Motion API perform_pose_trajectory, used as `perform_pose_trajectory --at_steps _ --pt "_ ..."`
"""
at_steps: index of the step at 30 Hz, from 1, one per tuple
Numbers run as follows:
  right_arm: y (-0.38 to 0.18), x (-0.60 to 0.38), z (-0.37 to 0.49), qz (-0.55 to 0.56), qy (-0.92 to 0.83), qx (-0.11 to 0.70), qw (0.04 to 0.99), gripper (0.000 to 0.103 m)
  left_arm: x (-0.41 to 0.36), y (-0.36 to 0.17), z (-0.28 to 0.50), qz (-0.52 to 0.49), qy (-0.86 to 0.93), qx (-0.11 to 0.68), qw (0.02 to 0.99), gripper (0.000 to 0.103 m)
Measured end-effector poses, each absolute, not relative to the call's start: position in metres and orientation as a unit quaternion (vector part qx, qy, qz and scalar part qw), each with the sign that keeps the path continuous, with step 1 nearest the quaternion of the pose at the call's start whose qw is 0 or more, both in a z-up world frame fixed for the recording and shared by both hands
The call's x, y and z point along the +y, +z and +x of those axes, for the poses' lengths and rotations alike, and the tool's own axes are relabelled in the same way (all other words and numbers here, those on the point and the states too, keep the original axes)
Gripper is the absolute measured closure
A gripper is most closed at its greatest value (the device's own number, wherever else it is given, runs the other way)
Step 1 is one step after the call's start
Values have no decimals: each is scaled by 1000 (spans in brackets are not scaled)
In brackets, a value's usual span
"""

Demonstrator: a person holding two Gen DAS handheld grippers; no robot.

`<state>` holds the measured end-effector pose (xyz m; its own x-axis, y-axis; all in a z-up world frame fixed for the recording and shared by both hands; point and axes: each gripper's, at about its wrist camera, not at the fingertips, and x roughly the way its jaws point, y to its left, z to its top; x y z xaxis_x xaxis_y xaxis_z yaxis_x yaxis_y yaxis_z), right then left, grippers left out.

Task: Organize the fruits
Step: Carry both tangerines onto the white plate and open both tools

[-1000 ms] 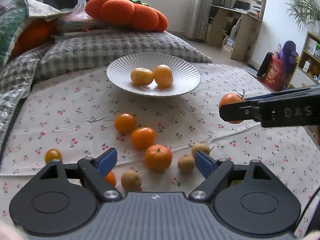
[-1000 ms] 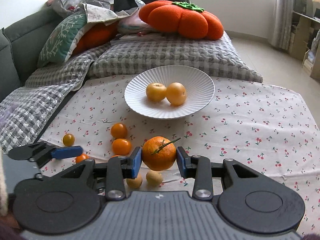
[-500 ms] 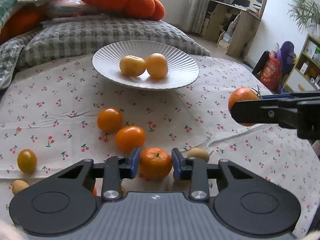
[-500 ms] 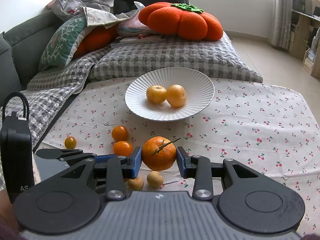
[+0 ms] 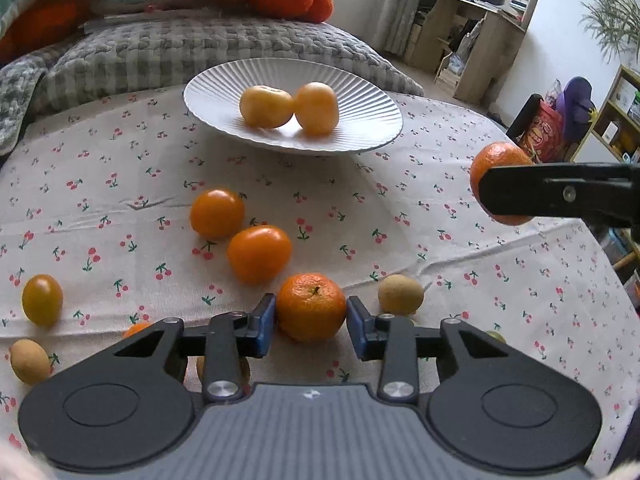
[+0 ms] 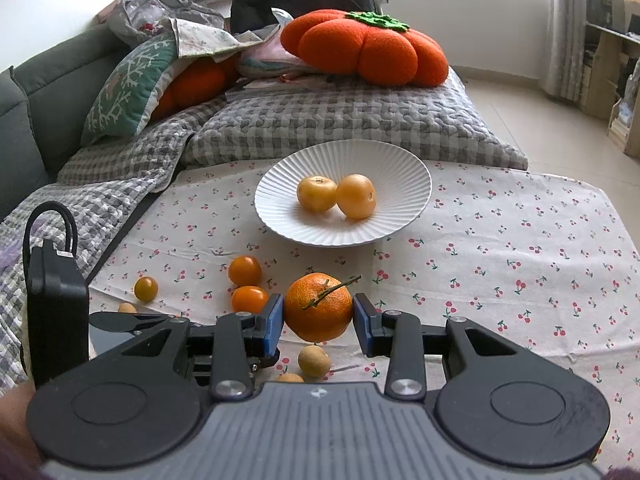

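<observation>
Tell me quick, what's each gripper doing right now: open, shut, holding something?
Left gripper: jaws just closed on a dimpled orange tangerine resting on the cloth.
Right gripper: shut on a stemmed orange tangerine, held above the cloth.

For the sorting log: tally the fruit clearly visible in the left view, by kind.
Mandarins: 2
Smooth orange fruits: 2
Yellow fruits on plate: 2
Small yellow fruit: 1
Small brown fruits: 2
Total: 9
Partly hidden ones left out.
</observation>
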<state>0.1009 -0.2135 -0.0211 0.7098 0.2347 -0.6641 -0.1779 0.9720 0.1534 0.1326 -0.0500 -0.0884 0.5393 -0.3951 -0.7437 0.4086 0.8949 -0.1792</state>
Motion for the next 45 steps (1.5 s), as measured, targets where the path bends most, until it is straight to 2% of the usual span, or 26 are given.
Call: perform_pose_trajectory --at_steps 24,45 --pt "-15 -227 115 47 92 348 932 69 -41 -49 127 -52 -244 391 886 73" --pt "-14 -245 164 85 102 358 924 69 -43 -27 170 -65 -220 371 900 73"
